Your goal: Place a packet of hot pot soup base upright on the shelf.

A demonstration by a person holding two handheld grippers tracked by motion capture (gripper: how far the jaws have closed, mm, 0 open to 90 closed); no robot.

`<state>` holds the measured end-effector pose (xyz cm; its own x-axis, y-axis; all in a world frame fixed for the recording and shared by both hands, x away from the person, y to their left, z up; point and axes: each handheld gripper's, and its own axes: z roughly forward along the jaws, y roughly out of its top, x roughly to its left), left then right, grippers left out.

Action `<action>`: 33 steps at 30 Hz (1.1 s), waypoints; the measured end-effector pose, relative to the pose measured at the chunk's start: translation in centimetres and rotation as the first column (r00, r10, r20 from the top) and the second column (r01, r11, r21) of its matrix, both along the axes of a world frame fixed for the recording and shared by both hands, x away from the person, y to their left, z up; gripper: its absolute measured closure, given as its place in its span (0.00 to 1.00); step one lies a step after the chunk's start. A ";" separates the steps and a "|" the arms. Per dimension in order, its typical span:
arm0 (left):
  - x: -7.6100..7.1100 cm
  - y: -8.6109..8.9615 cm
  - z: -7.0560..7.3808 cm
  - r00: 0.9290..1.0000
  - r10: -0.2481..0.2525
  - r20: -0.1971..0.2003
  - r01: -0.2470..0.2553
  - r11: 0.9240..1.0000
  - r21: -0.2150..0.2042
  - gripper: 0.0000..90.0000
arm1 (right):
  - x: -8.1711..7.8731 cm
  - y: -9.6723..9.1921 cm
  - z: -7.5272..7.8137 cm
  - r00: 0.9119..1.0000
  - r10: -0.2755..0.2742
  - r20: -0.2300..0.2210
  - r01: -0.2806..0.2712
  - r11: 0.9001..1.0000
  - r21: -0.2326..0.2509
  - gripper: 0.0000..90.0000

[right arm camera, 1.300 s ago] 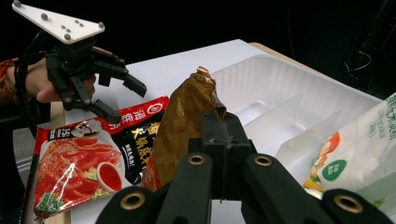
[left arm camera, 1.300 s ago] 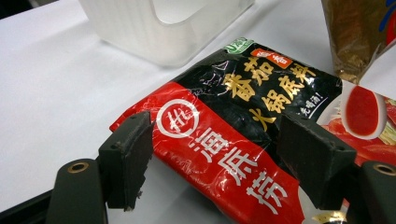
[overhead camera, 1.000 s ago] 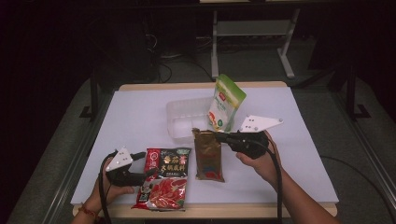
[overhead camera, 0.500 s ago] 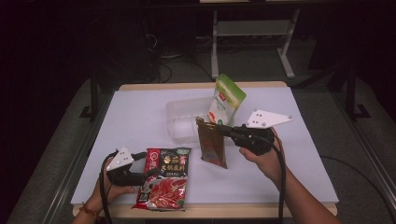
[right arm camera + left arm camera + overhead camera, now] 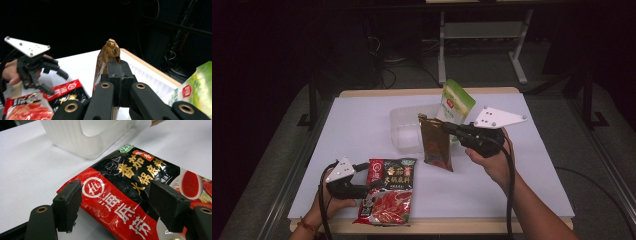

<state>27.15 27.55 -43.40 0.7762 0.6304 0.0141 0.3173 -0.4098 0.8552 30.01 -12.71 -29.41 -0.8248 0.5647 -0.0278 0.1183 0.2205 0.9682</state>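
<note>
**Brown pouch held up, red pouch between spread fingers**

The right gripper [image 5: 451, 129] has its fingers clamped on the top edge of one brown pouch [image 5: 436, 145], hanging above the bench [image 5: 522, 170] beside one clear tub [image 5: 404, 131]. The left gripper [image 5: 371, 181] has fingers wide, straddling one red pouch [image 5: 130, 195] lying flat. One green pouch [image 5: 455, 106] stands behind.

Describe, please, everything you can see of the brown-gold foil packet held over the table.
The brown-gold foil packet is a flat, glossy, crinkled pouch with some red near its lower end. It hangs roughly upright, slightly tilted, clear of the white table, beside the clear plastic tub. The right gripper is clamped shut on its upper edge.
</note>
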 end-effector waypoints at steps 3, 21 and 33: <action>0.0 0.0 0.0 1.000 -0.003 0.000 0.003 1.000 0.004 0.29 | 0.5 0.2 0.3 1.000 -0.010 0.001 0.010 1.000 0.018 1.00; 0.0 -0.1 -0.1 1.000 -0.008 -0.003 0.008 1.000 0.006 0.29 | 3.6 1.4 0.6 0.995 -0.093 0.021 0.092 0.995 0.024 1.00; 0.0 -0.1 -0.2 1.000 -0.012 -0.006 0.012 1.000 0.005 0.29 | 5.4 2.6 0.6 0.991 -0.128 0.027 0.127 0.992 0.022 1.00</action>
<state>27.13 27.43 -43.61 0.7836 0.6211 0.0122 0.3178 -0.4177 0.8512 35.40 -10.16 -28.82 -0.7450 0.6660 -0.0375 0.1171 0.1859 0.9756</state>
